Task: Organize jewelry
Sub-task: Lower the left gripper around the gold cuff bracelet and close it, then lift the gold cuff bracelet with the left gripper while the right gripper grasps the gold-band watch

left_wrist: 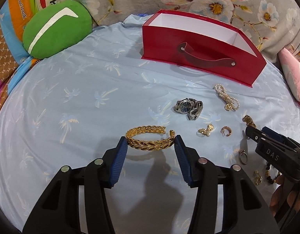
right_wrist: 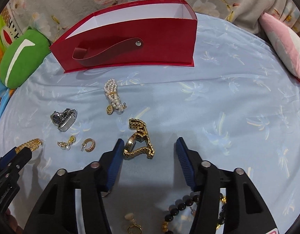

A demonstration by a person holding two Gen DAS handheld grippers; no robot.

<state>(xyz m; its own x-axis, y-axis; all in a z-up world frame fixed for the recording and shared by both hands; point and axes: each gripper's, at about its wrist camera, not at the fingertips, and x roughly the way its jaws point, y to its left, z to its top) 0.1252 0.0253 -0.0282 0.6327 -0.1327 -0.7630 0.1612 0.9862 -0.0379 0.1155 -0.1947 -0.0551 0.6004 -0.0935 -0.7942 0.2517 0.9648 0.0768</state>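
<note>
A gold leaf-pattern bracelet (left_wrist: 150, 138) lies on the light blue sheet, and my open left gripper (left_wrist: 150, 141) straddles it with a fingertip at each side. My open right gripper (right_wrist: 150, 144) has its left fingertip (right_wrist: 118, 146) against a gold watch (right_wrist: 140, 140); the watch also shows in the left wrist view (left_wrist: 249, 121). A silver watch (left_wrist: 189, 107) (right_wrist: 64, 119), a pearl bracelet (left_wrist: 226, 96) (right_wrist: 113, 97) and small gold earrings (left_wrist: 226, 131) (right_wrist: 88, 145) lie between. An open red box (left_wrist: 198, 48) (right_wrist: 130, 39) stands behind them.
A green round cushion (left_wrist: 56, 29) (right_wrist: 21, 58) lies at the far left and a pink pillow (right_wrist: 282, 41) at the far right. A ring (left_wrist: 243, 156), a dark bead bracelet (right_wrist: 181, 206) and more gold pieces lie near the right gripper. Floral bedding lies behind the box.
</note>
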